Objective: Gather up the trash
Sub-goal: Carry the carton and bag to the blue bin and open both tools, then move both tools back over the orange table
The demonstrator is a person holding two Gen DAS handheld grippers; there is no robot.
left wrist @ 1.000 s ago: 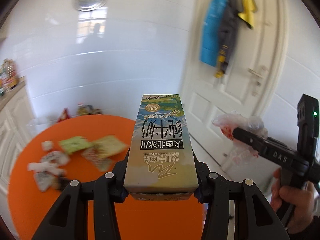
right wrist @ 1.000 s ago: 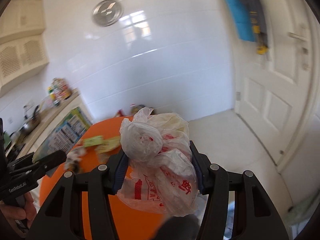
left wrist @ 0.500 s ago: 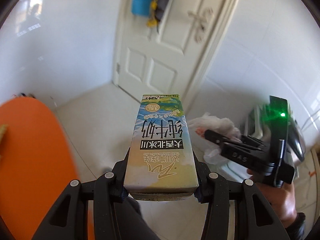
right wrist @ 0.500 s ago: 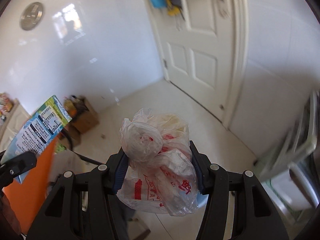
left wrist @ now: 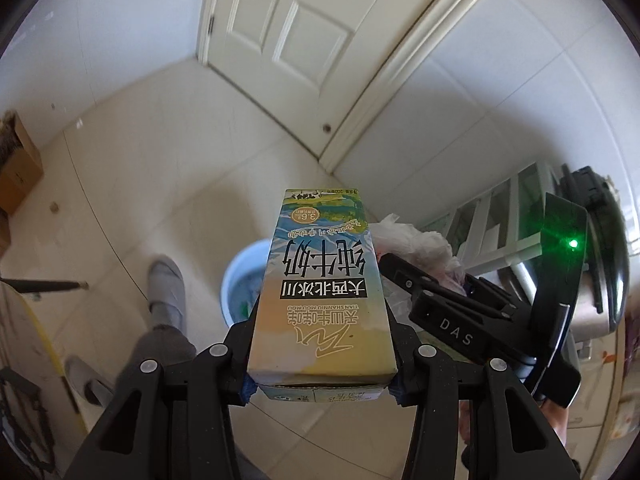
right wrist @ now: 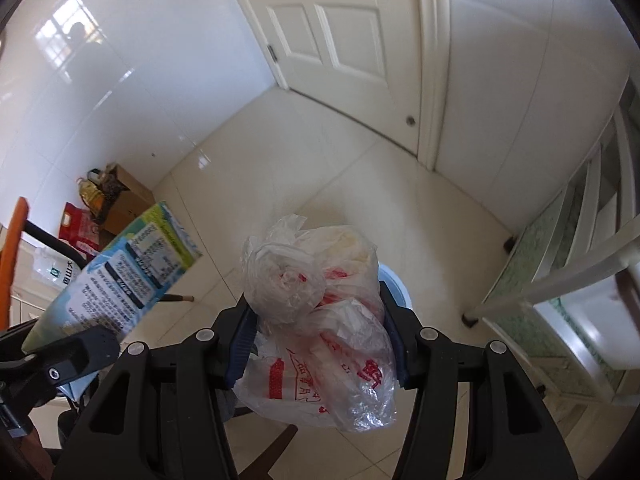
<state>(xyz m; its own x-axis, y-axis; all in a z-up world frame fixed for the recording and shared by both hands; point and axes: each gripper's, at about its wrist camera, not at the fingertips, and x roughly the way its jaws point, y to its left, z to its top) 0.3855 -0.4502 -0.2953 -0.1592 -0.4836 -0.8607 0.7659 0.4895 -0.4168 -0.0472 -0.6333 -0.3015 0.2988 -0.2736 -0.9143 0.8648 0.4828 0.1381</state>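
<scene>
Left claw [left wrist: 322, 364] clamps milk carton [left wrist: 320, 292], right claw [right wrist: 316, 340] plastic bag [right wrist: 320, 320], above bin [left wrist: 244, 276].

Left tool [left wrist: 322, 364] and right tool [right wrist: 316, 340] are both clamped, side by side.

My left claw [left wrist: 322, 354] is black with blue pads, and the milk carton [left wrist: 322, 292] in it shows blue, green and yellow print with black lettering. In my black right claw [right wrist: 318, 338], the plastic bag [right wrist: 320, 300] is clear-white with red print. I see a pale blue bin [left wrist: 244, 276], cream floor tiles [left wrist: 160, 168], a white door [right wrist: 340, 40].
</scene>
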